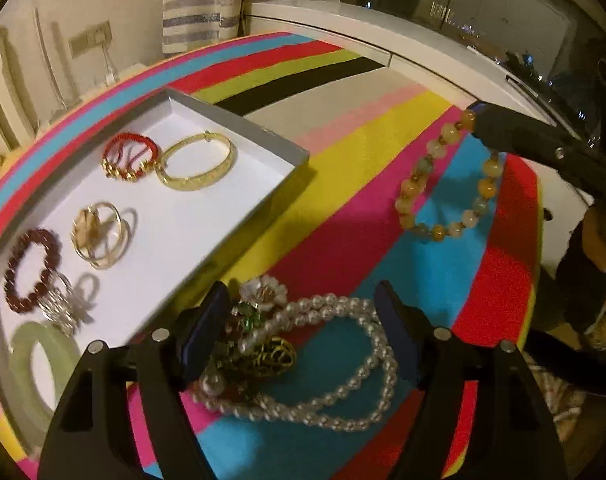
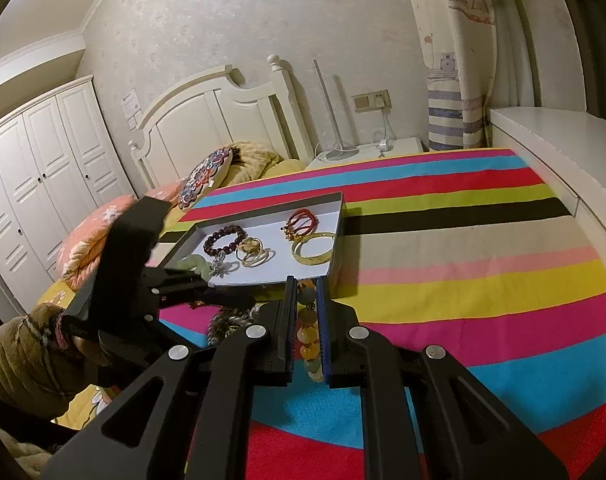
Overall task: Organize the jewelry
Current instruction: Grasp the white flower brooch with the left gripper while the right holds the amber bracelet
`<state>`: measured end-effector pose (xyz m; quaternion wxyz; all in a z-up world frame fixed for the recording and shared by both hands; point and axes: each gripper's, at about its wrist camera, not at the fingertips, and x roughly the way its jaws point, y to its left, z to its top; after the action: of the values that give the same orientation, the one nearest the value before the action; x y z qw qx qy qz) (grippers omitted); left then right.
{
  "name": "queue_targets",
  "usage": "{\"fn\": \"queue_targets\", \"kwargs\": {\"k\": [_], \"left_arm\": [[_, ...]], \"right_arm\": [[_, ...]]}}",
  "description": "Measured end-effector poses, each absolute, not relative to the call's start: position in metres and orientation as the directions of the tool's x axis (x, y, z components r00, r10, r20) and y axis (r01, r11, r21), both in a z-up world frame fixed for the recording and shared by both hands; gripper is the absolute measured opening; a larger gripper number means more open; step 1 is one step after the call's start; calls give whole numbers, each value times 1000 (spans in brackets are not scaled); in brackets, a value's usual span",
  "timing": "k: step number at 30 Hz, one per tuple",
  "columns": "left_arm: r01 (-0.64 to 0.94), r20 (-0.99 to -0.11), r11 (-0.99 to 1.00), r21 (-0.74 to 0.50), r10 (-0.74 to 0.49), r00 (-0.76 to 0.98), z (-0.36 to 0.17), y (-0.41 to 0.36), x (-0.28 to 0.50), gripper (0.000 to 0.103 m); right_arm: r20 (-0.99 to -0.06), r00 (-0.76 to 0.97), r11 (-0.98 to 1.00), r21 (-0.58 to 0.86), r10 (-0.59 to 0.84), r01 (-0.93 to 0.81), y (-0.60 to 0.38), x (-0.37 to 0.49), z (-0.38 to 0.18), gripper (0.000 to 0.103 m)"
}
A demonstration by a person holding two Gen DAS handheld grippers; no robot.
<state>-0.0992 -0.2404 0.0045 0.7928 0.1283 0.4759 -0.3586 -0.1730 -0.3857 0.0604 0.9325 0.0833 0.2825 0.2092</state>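
A shallow white tray (image 1: 223,200) lies on the striped blanket and holds several bracelets: red cord (image 1: 129,156), gold bangle (image 1: 199,164), gold rings (image 1: 99,236), dark red beads (image 1: 27,268), silver piece (image 1: 61,304), green jade bangle (image 1: 39,364). My left gripper (image 1: 303,320) is open above a pearl necklace with a flower brooch (image 1: 311,360). My right gripper (image 2: 306,320) is shut on a yellow-green bead bracelet (image 2: 308,340), which hangs above the blanket in the left wrist view (image 1: 443,184). The tray also shows in the right wrist view (image 2: 263,268).
The striped blanket (image 2: 463,264) covers a bed. A white headboard (image 2: 207,120), pillows (image 2: 207,176), a wardrobe (image 2: 35,176) and a white ledge (image 2: 551,136) surround it. A nightstand (image 2: 367,152) stands behind.
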Motion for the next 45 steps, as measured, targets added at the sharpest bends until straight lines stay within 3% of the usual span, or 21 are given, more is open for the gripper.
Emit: {"fn": "queue_targets", "kwargs": {"k": [10, 11, 13, 14, 17, 26, 28, 29, 36, 40, 44, 45], "left_arm": [[631, -807, 719, -291, -539, 242, 18, -216, -103, 74], [619, -814, 740, -262, -514, 270, 20, -213, -100, 72], [627, -835, 749, -214, -473, 281, 20, -216, -97, 51], [632, -842, 748, -202, -462, 278, 19, -218, -97, 47], [659, -861, 737, -151, -425, 279, 14, -222, -100, 45], [621, -850, 765, -170, -433, 301, 7, -218, -97, 45], [598, -848, 783, -172, -427, 315, 7, -211, -93, 28], [588, -850, 793, -160, -414, 327, 7, -209, -93, 24], [608, -846, 794, 11, -317, 429, 5, -213, -118, 27], [581, -839, 814, -2, -317, 441, 3, -199, -119, 53], [583, -833, 812, -2, -324, 448, 3, -187, -124, 54], [582, -831, 813, 0, -324, 452, 3, -186, -124, 48]], "right_arm": [[-496, 748, 897, 286, 440, -338, -387, -171, 58, 11], [-497, 748, 897, 286, 440, -338, -386, -171, 58, 11], [-497, 747, 897, 282, 441, -341, -385, -171, 58, 11], [-496, 748, 896, 282, 441, -342, -385, -171, 59, 11], [-495, 750, 897, 284, 439, -338, -386, -171, 59, 11], [-499, 748, 897, 288, 438, -334, -387, -172, 55, 11], [-496, 751, 898, 290, 436, -330, -389, -172, 55, 11], [-496, 751, 898, 294, 436, -328, -389, -172, 54, 11], [-502, 745, 897, 295, 439, -329, -388, -174, 52, 11], [-502, 744, 896, 295, 440, -331, -389, -173, 52, 11], [-507, 744, 899, 284, 436, -334, -387, -173, 51, 11], [-506, 746, 900, 280, 433, -333, -386, -173, 51, 11]]}}
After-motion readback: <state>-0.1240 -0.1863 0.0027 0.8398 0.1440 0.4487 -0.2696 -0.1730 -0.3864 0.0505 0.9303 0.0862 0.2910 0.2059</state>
